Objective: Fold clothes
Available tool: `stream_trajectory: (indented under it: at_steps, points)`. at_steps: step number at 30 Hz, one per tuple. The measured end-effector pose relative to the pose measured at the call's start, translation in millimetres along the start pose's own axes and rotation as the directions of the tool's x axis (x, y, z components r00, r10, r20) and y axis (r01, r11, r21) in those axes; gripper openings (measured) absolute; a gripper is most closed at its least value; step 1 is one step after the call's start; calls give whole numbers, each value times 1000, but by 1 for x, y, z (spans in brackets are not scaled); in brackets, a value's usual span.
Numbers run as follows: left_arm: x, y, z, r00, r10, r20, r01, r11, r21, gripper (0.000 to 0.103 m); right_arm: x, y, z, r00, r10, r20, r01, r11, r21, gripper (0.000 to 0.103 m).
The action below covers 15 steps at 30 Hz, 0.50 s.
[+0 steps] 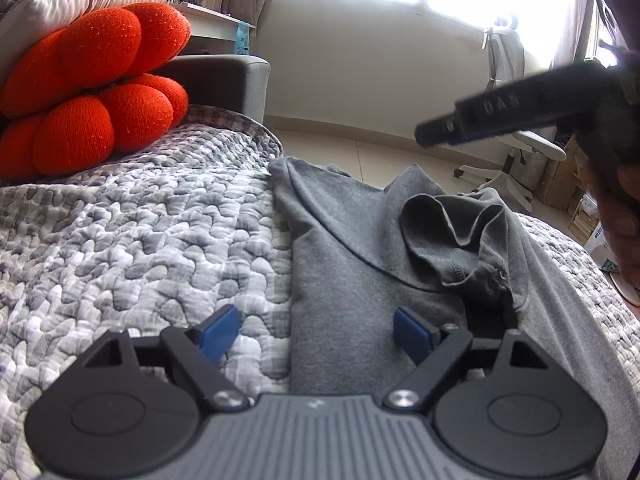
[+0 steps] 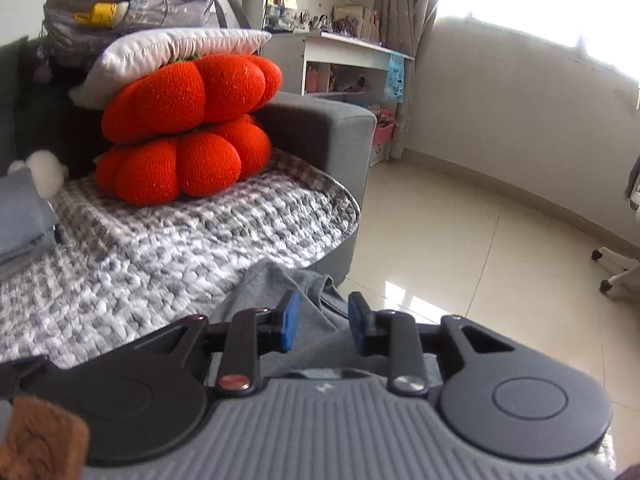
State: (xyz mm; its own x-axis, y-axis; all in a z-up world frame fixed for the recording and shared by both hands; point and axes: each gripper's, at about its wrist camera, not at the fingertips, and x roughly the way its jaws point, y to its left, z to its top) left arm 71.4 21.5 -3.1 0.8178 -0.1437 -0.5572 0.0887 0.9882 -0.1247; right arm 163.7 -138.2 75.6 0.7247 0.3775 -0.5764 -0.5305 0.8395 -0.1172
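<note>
One grey T-shirt lay on the quilted grey-and-white cover of the sofa, near its front edge; one sleeve was bunched and turned back onto the body of the shirt. Two grippers in use. Left gripper: fingers spread wide and released, one blue pad over the cover, the other over the shirt, nothing between them. Right gripper: fingers partly parted, not clenched; the shirt showed below and between the two pads, but neither pad appeared to press on the cloth. In the left view the right gripper stood raised above the shirt's far right side. Two orange pumpkin cushions were stacked at the sofa's back, one white pillow on top, one grey bag above that.
</note>
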Motion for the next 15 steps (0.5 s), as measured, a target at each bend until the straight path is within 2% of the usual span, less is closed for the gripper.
stream_trajectory:
  at_steps: [3,7,9,11,12,13,15]
  points:
    - [0,0,0,1000,0,0,0,1000,0,85,6,6,-17,992,-19,-124,4,992,-123,33]
    - [0,0,0,1000,1,0,-1,1000,1,85,17,4,-41,969,-74,-235,34,985,-171,33]
    - [0,0,0,1000,2,-1,-2,1000,2,85,21,3,-48,967,-81,-242,36,982,-184,33]
    - [0,0,0,1000,2,-1,-2,1000,2,85,21,1,-50,972,-77,-223,37,984,-175,25]
    - [0,0,0,1000,2,-1,-2,1000,2,85,21,0,-48,975,-82,-206,49,986,-160,11]
    - [0,0,0,1000,2,0,-2,1000,2,85,21,-2,-46,978,-89,-186,63,988,-143,7]
    - [0,0,0,1000,2,0,-2,1000,2,85,16,-4,-41,986,-109,-127,96,990,-106,6]
